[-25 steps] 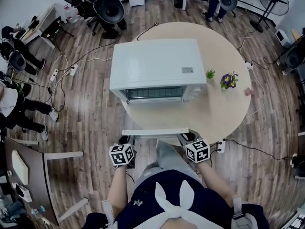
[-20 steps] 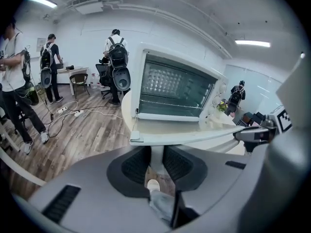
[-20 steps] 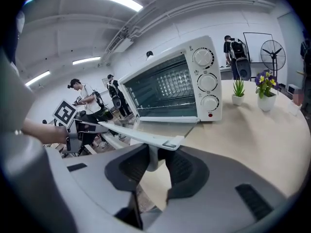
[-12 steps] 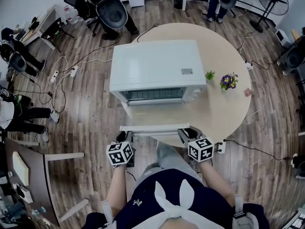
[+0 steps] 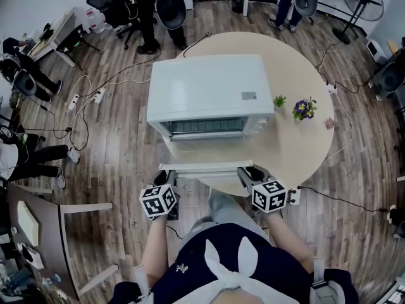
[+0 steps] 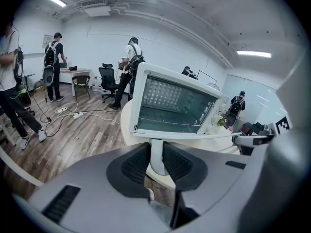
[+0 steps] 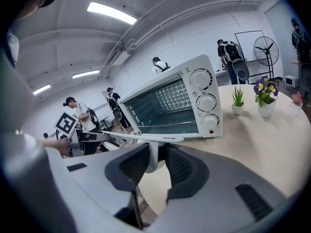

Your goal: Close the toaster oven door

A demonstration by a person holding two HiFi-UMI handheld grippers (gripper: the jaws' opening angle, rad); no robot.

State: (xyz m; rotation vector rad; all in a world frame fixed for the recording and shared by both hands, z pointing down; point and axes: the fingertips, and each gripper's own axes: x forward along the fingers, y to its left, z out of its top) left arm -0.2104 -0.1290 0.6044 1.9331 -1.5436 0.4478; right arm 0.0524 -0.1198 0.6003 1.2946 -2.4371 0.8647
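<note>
Toaster oven door [image 5: 205, 166]: open, near level, over table's [image 5: 297, 151] near edge. Left gripper [image 6: 156, 163], right gripper [image 7: 154, 163] clamped on its handle [image 6: 156, 152]; swing shut not yet done.

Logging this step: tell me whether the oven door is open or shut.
Open. The door is swung down, roughly level, away from the oven; the rack inside shows.

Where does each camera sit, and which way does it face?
Head view: on the person's head, facing steeply down at toaster oven and table; torso, left tool, right tool show.
Left gripper view: on the left tool, along its jaws clamping the door handle, into the oven.
Right gripper view: on the right tool, likewise.
Shared: both gripper views show handle and oven.
</note>
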